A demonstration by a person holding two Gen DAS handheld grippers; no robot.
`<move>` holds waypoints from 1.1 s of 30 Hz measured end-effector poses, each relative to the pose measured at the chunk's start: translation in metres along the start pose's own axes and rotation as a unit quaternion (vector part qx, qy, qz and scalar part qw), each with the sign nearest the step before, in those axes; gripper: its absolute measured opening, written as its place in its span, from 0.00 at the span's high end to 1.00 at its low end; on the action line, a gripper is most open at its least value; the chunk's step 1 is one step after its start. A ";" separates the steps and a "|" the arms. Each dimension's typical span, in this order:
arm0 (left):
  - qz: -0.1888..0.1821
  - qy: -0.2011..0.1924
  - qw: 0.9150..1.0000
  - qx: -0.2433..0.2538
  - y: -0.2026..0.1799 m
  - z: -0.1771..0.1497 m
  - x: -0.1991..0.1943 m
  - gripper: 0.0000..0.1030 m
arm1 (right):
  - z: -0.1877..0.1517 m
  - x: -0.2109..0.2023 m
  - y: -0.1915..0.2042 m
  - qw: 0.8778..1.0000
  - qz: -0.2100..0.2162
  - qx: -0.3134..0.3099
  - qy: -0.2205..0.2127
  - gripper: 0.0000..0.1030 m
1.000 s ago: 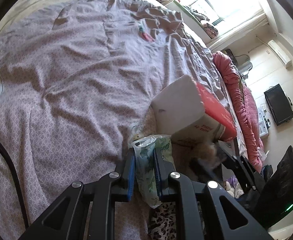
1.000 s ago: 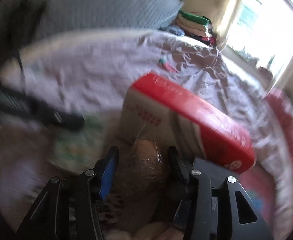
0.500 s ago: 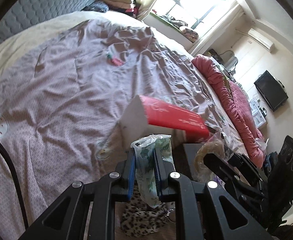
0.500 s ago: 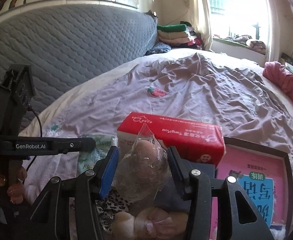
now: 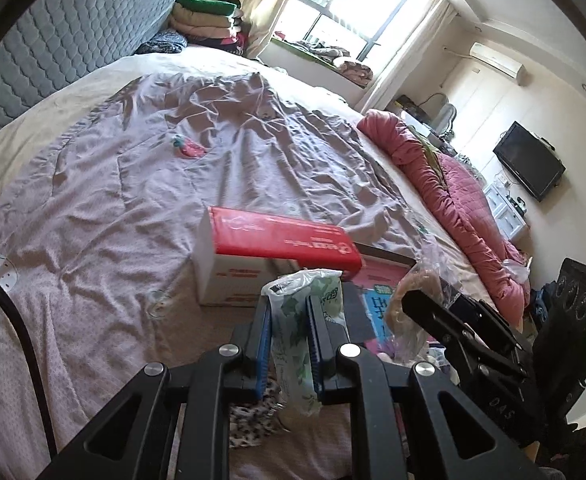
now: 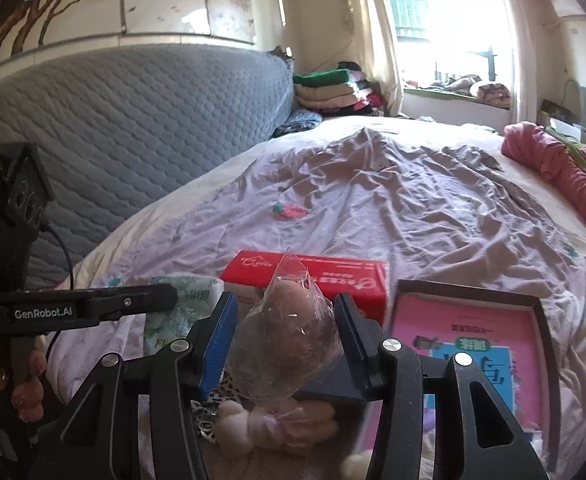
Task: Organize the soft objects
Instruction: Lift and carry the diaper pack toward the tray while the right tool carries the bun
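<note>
My left gripper (image 5: 289, 320) is shut on a green-and-white tissue pack (image 5: 295, 340) and holds it above the bed. The pack also shows in the right wrist view (image 6: 181, 304), next to the left gripper's arm. My right gripper (image 6: 285, 320) is shut on a plastic-wrapped plush toy (image 6: 289, 336), also seen in the left wrist view (image 5: 411, 304). A red-and-white tissue box (image 5: 269, 256) lies on the bed just ahead of both grippers. A cream plush (image 6: 265, 420) and a leopard-print cloth (image 5: 249, 420) lie below the grippers.
A pink book in a dark-framed tray (image 6: 473, 336) lies right of the box. The bed has a wrinkled lilac sheet (image 5: 133, 168) and a grey quilted headboard (image 6: 133, 120). A red quilt (image 5: 445, 192) runs along the far side. Folded clothes (image 6: 333, 88) stack by the window.
Both grippers have lifted and tilted up with their loads. The tissue box now sits lower and farther ahead in both views, and the headboard and window have come into view.
</note>
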State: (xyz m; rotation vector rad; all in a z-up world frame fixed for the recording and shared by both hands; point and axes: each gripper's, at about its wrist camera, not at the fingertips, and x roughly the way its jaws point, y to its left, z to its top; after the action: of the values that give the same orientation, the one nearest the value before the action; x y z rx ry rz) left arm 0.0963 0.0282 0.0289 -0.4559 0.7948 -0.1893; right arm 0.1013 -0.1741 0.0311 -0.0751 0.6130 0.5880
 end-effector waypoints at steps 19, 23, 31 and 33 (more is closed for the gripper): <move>0.006 0.005 0.997 0.080 -0.091 -0.015 -0.002 0.84 | -0.010 -0.073 -0.055 0.997 -0.041 0.049 -0.044 0.50; 0.007 0.006 0.995 0.096 -0.108 -0.018 0.000 0.84 | -0.012 -0.086 -0.064 0.996 -0.051 0.054 -0.052 0.50; 0.016 0.013 0.993 0.117 -0.128 -0.024 0.008 0.84 | -0.018 -0.110 -0.086 0.993 -0.070 0.069 -0.066 0.50; 0.017 0.017 0.992 0.122 -0.133 -0.027 0.011 0.84 | -0.021 -0.114 -0.092 0.992 -0.078 0.071 -0.066 0.50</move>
State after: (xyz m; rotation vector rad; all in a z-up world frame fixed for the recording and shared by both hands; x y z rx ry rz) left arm 0.0856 -0.1018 0.0668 -0.2079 0.8014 -0.2603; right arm 0.0646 -0.3123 0.0691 0.0500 0.5130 0.3925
